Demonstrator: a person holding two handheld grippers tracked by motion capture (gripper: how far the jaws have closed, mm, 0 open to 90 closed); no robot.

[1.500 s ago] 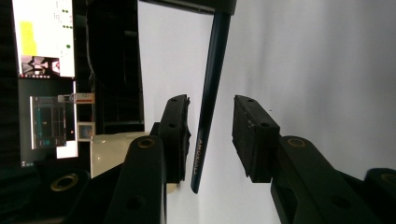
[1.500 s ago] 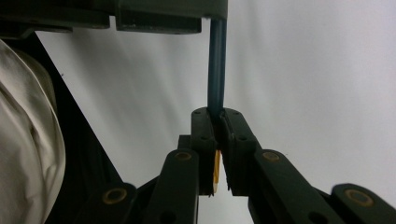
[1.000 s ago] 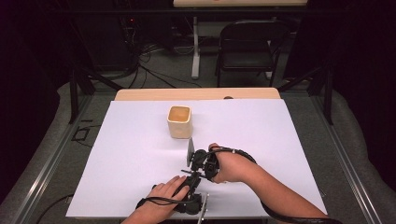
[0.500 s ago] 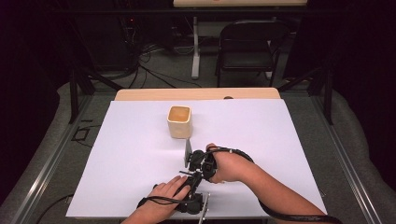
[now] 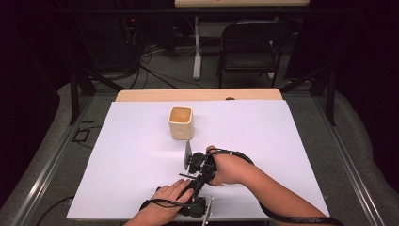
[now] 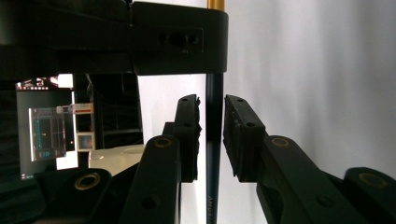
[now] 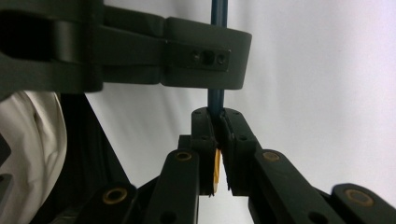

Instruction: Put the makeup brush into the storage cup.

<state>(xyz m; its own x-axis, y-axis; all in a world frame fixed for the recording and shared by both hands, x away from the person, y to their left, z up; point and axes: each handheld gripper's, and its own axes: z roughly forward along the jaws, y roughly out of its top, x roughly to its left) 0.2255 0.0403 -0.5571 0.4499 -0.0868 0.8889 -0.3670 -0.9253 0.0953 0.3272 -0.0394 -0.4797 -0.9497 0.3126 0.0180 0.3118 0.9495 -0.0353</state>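
- Closing in just now, the left gripper (image 6: 211, 100) has its jaws narrowed around the pen (image 6: 214, 140); a sliver of gap shows on one side, so it is not yet clamped.
- The right gripper (image 7: 219, 122), just ahead of the left, grips the same pen tight, so a two-handed hold seems near.
- Beyond both, well apart, a tan cup (image 5: 181, 122) stands on the white sheet (image 5: 282, 132); nothing blocks the way.

Both forearms come in from the near edge, hands close together near the middle. The right gripper (image 7: 218, 122) has its jaws clamped tight on a thin dark pencil (image 7: 217, 51). The left gripper (image 6: 212, 119) has just been closing its jaws (pencil sits between them, pads not pressing yet).
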